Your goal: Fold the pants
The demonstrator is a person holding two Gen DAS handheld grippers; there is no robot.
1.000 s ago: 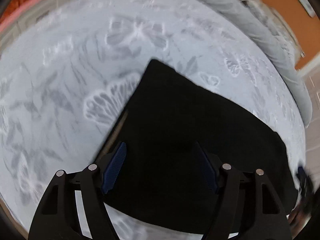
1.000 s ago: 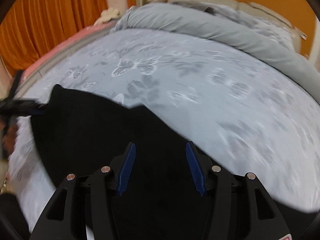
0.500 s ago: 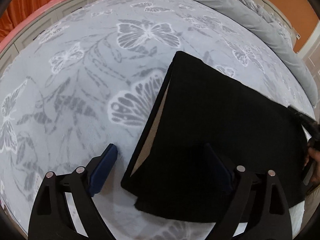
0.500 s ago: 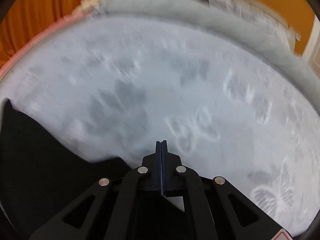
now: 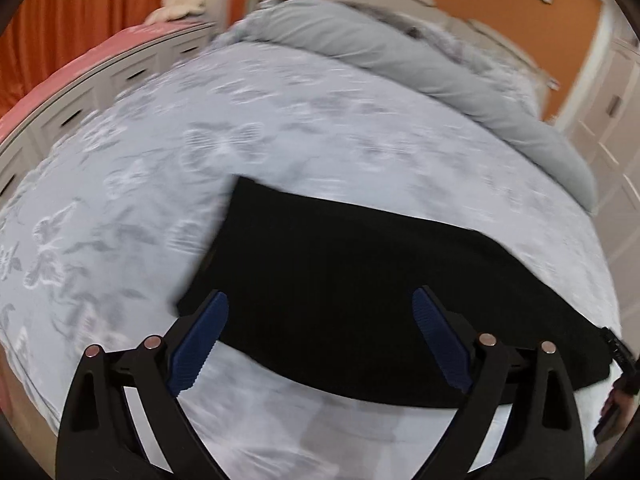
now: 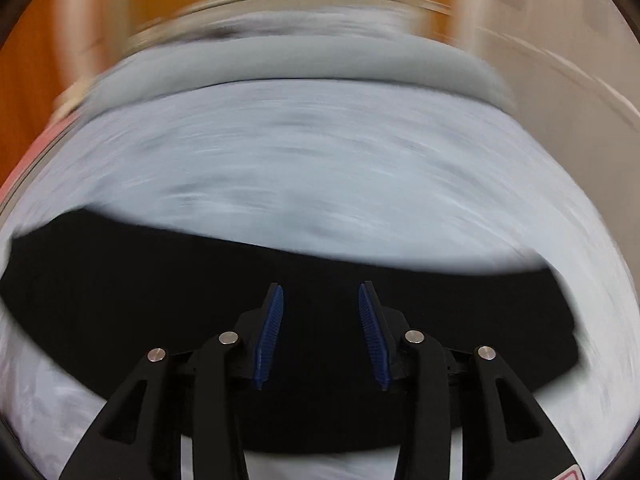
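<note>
The black pants [image 5: 360,272] lie folded flat in a rectangle on the pale butterfly-print bedspread [image 5: 160,168]. My left gripper [image 5: 320,308] is wide open and empty, above the pants' near edge. In the right wrist view the pants [image 6: 160,300] form a dark band across the bedspread [image 6: 320,180]. My right gripper [image 6: 320,300] is open and empty over the pants. The right gripper also shows at the right edge of the left wrist view [image 5: 618,354].
A rolled grey duvet [image 5: 400,52] lies along the far side of the bed. A pink-topped white drawer unit [image 5: 92,76] stands at the left. Orange walls and a white wardrobe [image 5: 608,92] are behind. Both views are motion-blurred.
My right gripper was shut half a second ago and is now open over the pants. Both grippers have drawn back and tilted up, so more of the room shows.
</note>
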